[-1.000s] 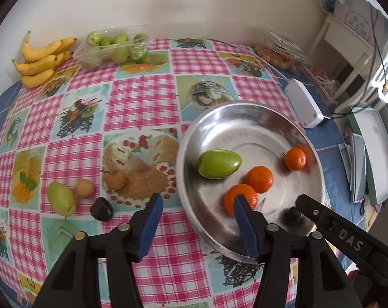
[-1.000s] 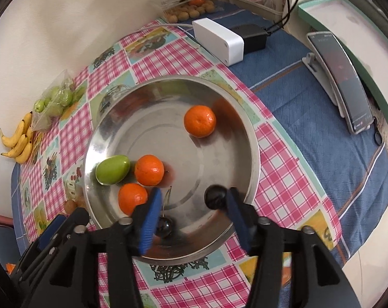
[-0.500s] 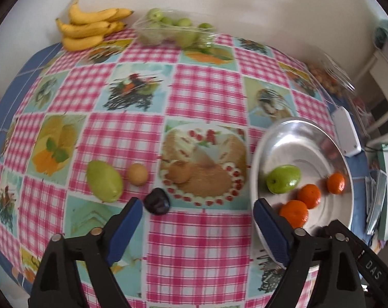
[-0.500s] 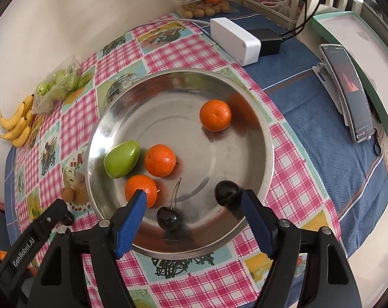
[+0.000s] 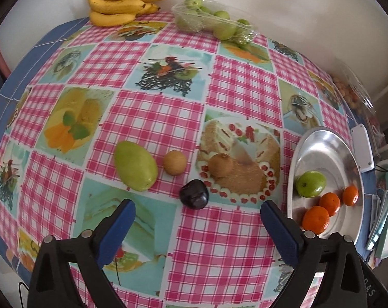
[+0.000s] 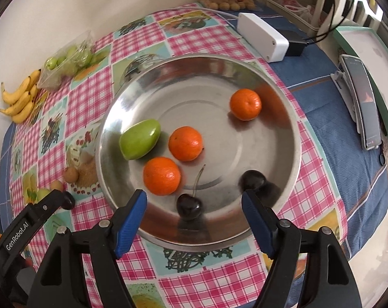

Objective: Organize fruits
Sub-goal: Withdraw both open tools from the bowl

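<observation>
The left gripper [image 5: 197, 206] swings off the steel bowl [image 5: 322, 138] toward nine o'clock, jaws just opening wide and empty, over the dark plum [image 5: 194, 197]. The right gripper [image 6: 194, 202] spreads, releasing a stemmed cherry [image 6: 188, 205] into the bowl.

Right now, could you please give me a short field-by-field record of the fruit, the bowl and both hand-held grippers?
bowl: steel bowl on the checked tablecloth
in bowl: green mango, three oranges, two dark cherries
loose on cloth: second green mango, two small brown fruits, dark plum
far edge: bananas, bagged green fruit
left hand-held gripper: open, empty, over the plum; jaws have just been opening
right hand-held gripper: open, nothing gripped, a cherry between the fingers
</observation>
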`<state>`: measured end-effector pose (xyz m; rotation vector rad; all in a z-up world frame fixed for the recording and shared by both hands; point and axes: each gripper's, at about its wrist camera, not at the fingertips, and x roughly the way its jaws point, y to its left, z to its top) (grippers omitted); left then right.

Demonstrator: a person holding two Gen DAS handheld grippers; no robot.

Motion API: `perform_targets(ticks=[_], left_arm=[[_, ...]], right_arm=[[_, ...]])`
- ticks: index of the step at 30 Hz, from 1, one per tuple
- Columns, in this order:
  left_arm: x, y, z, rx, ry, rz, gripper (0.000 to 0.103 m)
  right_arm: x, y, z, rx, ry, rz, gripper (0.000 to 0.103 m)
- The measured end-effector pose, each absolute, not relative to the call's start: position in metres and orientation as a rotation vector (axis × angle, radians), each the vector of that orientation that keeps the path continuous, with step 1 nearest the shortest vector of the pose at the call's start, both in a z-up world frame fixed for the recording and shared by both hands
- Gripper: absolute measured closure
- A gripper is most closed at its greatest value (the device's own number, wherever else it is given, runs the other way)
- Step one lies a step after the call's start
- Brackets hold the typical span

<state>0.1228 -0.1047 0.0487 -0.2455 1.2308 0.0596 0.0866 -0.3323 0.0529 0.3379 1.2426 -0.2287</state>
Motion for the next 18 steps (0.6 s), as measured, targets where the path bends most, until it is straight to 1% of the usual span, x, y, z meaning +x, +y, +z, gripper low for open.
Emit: perform_targets(ticks=[16, 18], left_arm=[[0.1214, -0.0981, 0.0466, -0.253, 1.239, 0.088, 0.002], [0.1214, -0.0987, 0.0466, -0.249, 1.235, 0.086, 0.000]], right_arm=[[0.0865, -0.3305, 0.0485, 0.335, 1.257, -0.225, 0.026], [0.0867, -0.3296, 0.0481, 0.334, 1.260, -0.226, 0.025]])
